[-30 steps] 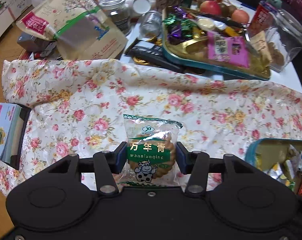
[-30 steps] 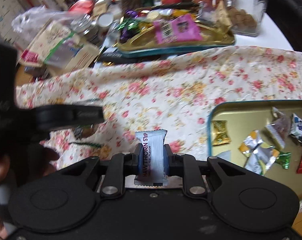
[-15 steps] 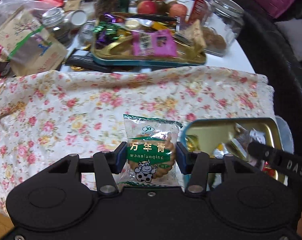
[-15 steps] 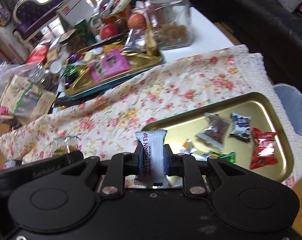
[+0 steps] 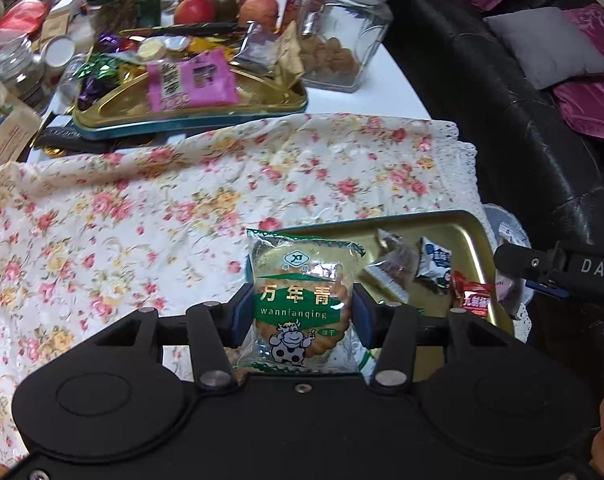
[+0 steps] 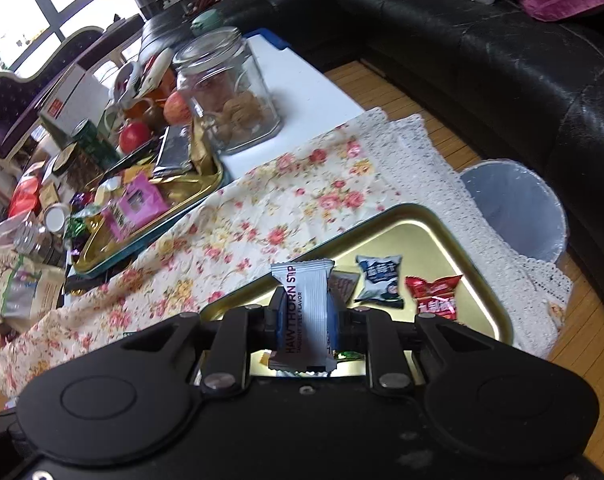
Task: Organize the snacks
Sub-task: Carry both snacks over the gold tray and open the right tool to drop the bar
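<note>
A home living room: a black leather sofa (image 6: 501, 52) with purple and grey cushions fills the upper right, a low white coffee table (image 5: 385, 80) under a floral tablecloth (image 5: 182, 200) holds snack trays, fruit and jars, and wood flooring (image 6: 581, 356) shows lower right.

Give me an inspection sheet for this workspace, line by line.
Surface: floral cloth over a white table.
Job's things: biscuit pack, hawthorn strip, gold tray holding wrapped sweets.
Clutter: second tray piled with snacks, glass jar, fruit, tins.
Grippers: left tool shut on biscuit pack; right tool shut on hawthorn strip.
Cables: nothing seen.
Surroundings: black sofa, bin, wood floor.
</note>
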`<act>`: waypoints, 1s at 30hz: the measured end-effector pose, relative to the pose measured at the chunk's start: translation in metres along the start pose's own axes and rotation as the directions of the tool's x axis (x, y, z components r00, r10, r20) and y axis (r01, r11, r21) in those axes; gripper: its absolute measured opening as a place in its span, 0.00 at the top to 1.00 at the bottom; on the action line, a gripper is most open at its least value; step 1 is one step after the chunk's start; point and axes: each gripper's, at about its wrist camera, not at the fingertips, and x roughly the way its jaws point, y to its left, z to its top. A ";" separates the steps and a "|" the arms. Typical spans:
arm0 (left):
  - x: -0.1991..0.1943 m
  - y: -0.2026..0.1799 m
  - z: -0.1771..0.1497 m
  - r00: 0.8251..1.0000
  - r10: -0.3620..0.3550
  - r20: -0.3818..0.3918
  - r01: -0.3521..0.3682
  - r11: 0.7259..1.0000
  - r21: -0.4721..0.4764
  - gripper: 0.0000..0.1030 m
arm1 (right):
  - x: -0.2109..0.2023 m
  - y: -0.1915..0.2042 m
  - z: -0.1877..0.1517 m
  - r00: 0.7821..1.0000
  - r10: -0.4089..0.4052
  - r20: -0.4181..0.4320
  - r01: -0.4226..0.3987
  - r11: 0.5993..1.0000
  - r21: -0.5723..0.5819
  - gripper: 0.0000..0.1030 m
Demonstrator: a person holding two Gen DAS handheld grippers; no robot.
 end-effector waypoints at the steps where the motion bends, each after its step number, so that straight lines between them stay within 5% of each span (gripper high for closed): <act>1: 0.000 -0.002 0.000 1.000 -0.003 0.004 0.003 1.000 0.005 0.45 | 0.000 -0.003 0.001 1.000 -0.002 0.001 0.002 1.000 0.005 0.79; 12: 0.003 -0.019 0.002 0.999 -0.018 0.049 0.015 0.998 0.057 0.45 | -0.004 -0.018 0.001 1.000 -0.021 0.014 0.021 1.000 0.020 0.79; 22: -0.018 -0.035 -0.002 0.982 -0.042 0.184 0.018 0.991 0.131 0.37 | -0.008 -0.022 -0.001 1.000 -0.025 0.013 0.024 0.999 0.026 0.79; 30: -0.007 -0.022 -0.002 0.992 0.021 0.124 -0.034 0.994 0.103 0.37 | -0.011 -0.025 -0.003 1.000 -0.028 0.012 0.027 0.999 0.023 0.79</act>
